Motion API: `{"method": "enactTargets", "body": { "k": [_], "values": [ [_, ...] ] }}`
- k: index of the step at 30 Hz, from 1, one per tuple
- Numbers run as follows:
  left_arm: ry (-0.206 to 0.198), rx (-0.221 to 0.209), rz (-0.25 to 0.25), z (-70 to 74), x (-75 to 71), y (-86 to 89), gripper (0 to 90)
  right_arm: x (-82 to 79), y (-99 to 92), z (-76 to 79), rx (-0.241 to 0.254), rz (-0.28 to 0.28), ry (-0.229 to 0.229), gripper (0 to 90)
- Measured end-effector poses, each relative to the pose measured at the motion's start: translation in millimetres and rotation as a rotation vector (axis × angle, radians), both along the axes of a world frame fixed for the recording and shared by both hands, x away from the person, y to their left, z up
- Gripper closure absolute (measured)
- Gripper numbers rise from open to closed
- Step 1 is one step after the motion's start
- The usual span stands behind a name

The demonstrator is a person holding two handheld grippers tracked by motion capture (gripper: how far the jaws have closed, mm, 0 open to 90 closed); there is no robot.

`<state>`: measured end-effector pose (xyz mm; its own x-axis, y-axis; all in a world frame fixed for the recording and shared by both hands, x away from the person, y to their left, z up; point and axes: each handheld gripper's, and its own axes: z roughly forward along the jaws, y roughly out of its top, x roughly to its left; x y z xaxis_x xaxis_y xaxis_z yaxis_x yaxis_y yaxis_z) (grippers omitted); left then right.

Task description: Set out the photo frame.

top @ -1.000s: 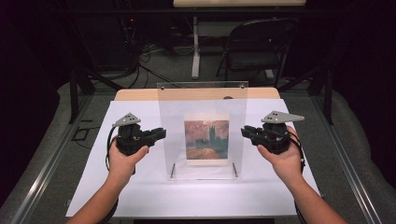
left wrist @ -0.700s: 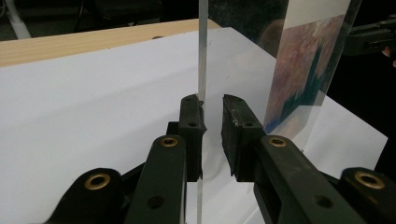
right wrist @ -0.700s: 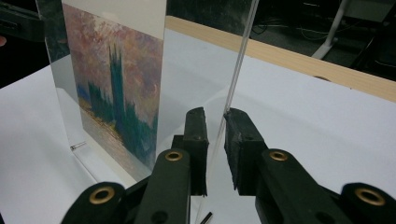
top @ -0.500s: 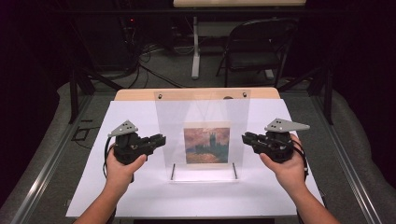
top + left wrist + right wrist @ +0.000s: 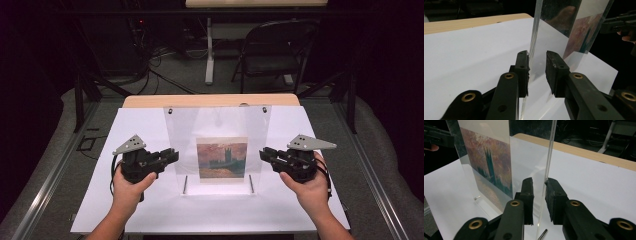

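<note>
A clear acrylic picture stand (image 5: pixel 217 131) is upright on the white table top (image 5: pixel 145 210), with a reddish painting of a tower (image 5: pixel 222 160) in its lower half. My left gripper (image 5: pixel 173 154) is at the stand's left edge and my right gripper (image 5: pixel 263 154) at its right edge. In the left gripper view the jaws (image 5: pixel 537 68) straddle the panel's edge (image 5: pixel 535 37) with a gap on one side. In the right gripper view the jaws (image 5: pixel 539 192) straddle the other edge (image 5: pixel 550 152), also with slack. Both pairs of jaws have just been opening, with the panel still between them.
Two small metal pins (image 5: pixel 185 184) (image 5: pixel 251 183) stick out at the stand's foot. A wooden strip (image 5: pixel 150 101) borders the table's far side. Behind it are a dark chair (image 5: pixel 275 50), a table leg (image 5: pixel 209 55) and cables on the floor.
The stand's top edge has come lower in the picture, and both hands have sunk slightly with it. The grippers' hold on the side edges has loosened.
</note>
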<state>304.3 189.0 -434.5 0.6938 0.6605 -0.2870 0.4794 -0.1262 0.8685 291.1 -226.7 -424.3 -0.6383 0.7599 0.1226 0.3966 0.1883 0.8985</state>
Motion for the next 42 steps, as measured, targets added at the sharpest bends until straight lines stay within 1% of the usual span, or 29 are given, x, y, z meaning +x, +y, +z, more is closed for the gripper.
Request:
{"method": "enactTargets", "body": {
  "k": [6,8,12,15,18,22,24,25,26,27,28,30,31,32,33,34,35,39,40,42],
  "values": [
    [0.012,-0.011,-0.004,-0.9,2.7,0.6,70.6,3.2,-1.4,-1.0,0.016,0.018,0.008,71.9],
    [0.014,-0.009,-0.015,-0.8,2.8,0.1,69.5,4.1,-0.7,-1.5,0.021,0.020,0.008,70.7],
    [0.019,-0.010,-0.009,-1.6,3.0,0.0,67.5,4.9,2.0,-1.6,0.016,0.024,0.007,67.9],
    [0.023,-0.014,-0.009,-2.4,3.8,0.2,65.1,5.9,3.4,-2.2,0.028,0.029,0.012,63.6],
    [0.028,-0.011,-0.010,-2.8,3.9,-0.2,63.3,6.9,5.3,-3.5,0.024,0.035,0.012,63.2],
    [0.031,-0.013,-0.007,-3.2,3.9,-0.3,57.2,7.5,7.1,-4.5,0.026,0.037,0.010,61.0],
    [0.027,-0.018,-0.008,-4.2,4.2,-0.8,52.7,7.5,7.8,-4.8,0.023,0.037,0.009,57.1],
    [0.026,-0.014,-0.008,-4.3,4.3,-0.8,50.5,7.3,7.8,-4.8,0.022,0.037,0.011,55.3],
    [0.026,-0.014,-0.008,-4.3,4.3,-0.8,49.1,7.3,7.8,-4.8,0.022,0.037,0.011,55.3],
    [0.022,-0.011,-0.005,-4.6,4.4,-1.2,49.1,7.3,7.9,-5.0,0.023,0.034,0.007,53.6],
    [0.014,0.001,-0.001,-5.2,4.7,-1.8,45.5,6.9,7.8,-5.2,0.021,0.028,0.004,49.8],
    [0.008,0.008,-0.003,-5.6,5.2,-2.3,41.0,7.5,7.7,-6.0,0.023,0.024,-0.011,45.6],
    [0.001,0.022,0.004,-5.8,5.0,-3.2,40.0,7.3,7.6,-6.1,0.026,0.021,-0.011,42.8],
    [-0.010,0.048,0.005,-5.8,4.5,-4.4,38.8,7.5,7.1,-6.3,0.025,0.022,-0.013,40.4],
    [-0.011,0.056,0.008,-5.5,3.9,-5.1,37.7,7.7,7.2,-6.9,0.034,0.022,-0.014,38.7],
    [-0.011,0.056,0.008,-5.5,3.9,-5.1,36.7,7.4,7.3,-7.2,0.034,0.024,-0.006,37.4],
    [-0.017,0.070,0.007,-5.6,3.6,-5.7,35.6,7.7,7.4,-7.8,0.031,0.025,-0.008,36.0],
    [-0.018,0.092,0.016,-4.7,2.0,-3.5,35.0,6.9,7.8,-10.1,0.010,0.027,-0.005,33.4],
    [-0.022,0.087,0.017,-4.9,1.7,-2.4,34.9,6.1,7.8,-10.4,0.007,0.026,-0.007,33.2],
    [-0.016,0.093,0.021,-3.9,0.6,1.5,34.8,4.3,7.3,-10.7,-0.002,0.022,-0.020,33.2]
  ]
}}
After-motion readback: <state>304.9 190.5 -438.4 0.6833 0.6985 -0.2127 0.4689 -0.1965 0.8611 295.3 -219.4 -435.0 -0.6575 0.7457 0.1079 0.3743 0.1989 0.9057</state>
